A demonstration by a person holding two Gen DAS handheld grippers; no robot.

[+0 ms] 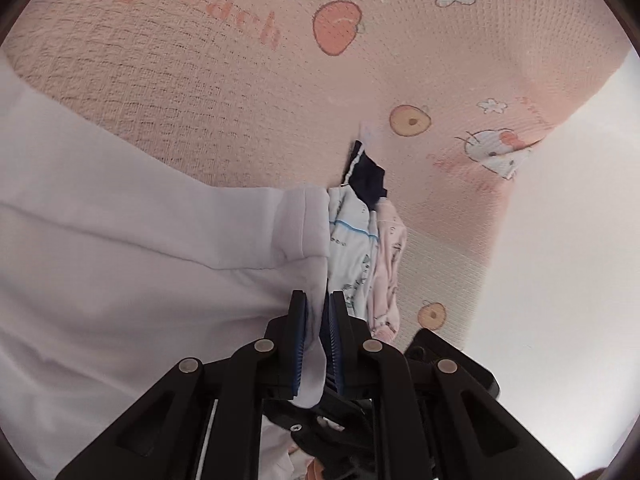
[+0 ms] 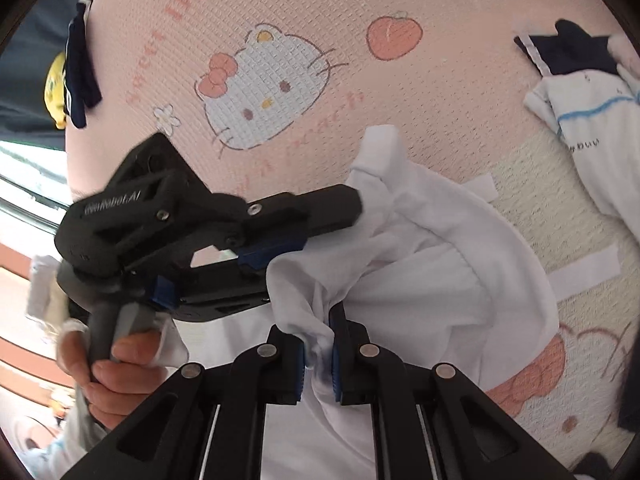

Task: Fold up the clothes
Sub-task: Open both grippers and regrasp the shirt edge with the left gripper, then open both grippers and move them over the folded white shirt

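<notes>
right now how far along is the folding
Early. In hand: both grippers, left and right, are shut on the bunched white garment, no fold made yet. Possibly done: a small clothes pile lies on the pink mat. Left: spreading and folding the white garment.

We see a plain white cotton garment (image 2: 460, 276), rumpled w/ bunched folds, lying on the pink cartoon-print quilt; its hem edge (image 1: 304, 232) is doubled over, fabric partly lifted off the surface.
</notes>
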